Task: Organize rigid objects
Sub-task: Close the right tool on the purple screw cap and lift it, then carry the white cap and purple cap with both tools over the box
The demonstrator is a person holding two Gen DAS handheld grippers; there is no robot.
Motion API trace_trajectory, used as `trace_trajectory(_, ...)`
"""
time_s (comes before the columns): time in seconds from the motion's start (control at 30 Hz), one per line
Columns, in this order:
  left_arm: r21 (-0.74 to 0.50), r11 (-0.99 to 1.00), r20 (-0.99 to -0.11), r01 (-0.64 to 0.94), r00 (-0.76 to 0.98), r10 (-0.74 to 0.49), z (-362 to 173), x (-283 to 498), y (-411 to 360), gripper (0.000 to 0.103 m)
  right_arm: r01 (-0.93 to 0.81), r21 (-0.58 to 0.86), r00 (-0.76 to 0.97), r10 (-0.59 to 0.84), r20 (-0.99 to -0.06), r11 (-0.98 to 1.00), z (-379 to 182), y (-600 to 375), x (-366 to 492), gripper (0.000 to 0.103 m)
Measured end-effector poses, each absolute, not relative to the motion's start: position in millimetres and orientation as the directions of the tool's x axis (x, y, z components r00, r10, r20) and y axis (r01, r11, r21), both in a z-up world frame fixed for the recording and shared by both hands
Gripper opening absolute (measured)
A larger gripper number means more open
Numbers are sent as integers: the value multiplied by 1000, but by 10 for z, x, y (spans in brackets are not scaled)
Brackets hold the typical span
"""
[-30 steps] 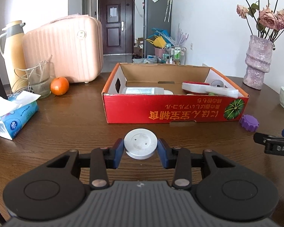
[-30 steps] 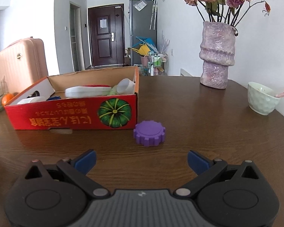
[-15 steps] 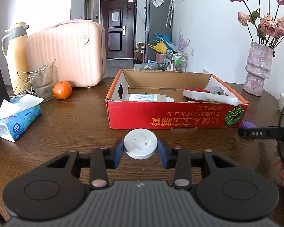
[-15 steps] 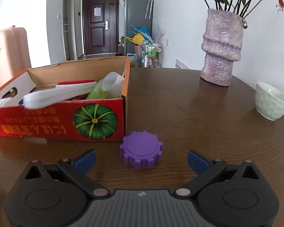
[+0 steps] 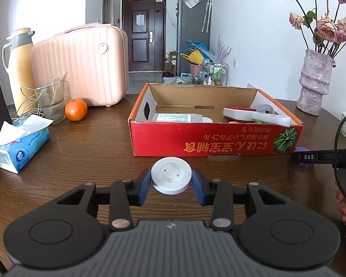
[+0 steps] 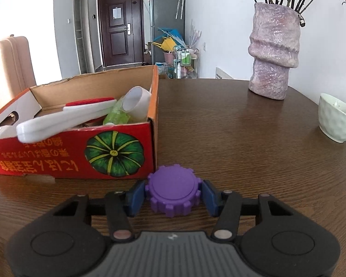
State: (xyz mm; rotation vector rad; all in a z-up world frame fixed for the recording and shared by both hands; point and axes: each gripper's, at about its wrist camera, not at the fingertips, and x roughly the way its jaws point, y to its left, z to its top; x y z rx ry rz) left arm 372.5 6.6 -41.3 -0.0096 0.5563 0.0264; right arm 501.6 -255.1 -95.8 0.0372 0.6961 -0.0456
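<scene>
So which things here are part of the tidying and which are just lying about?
Part of the job: round white disc in left gripper; purple toothed cap in right gripper; red cardboard box.
Lying about: orange, blue tissue pack, purple vase, pale bowl.

Left gripper (image 5: 171, 184): black plastic body, ribbed grey centre plate, blue fingertip pads, silver pivot screws, round embossed discs on both sides. Right gripper (image 6: 173, 192): identical build; in the left wrist view, white "DAS" lettering and a black cable.
</scene>
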Motion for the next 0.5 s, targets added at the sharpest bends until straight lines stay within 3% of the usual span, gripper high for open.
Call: trace_trajectory(0.5,-3,1000,-519,-26,854,20,-394,3704,63,40,-12,45,823,35,-567,999,-751,-2399,4590,53)
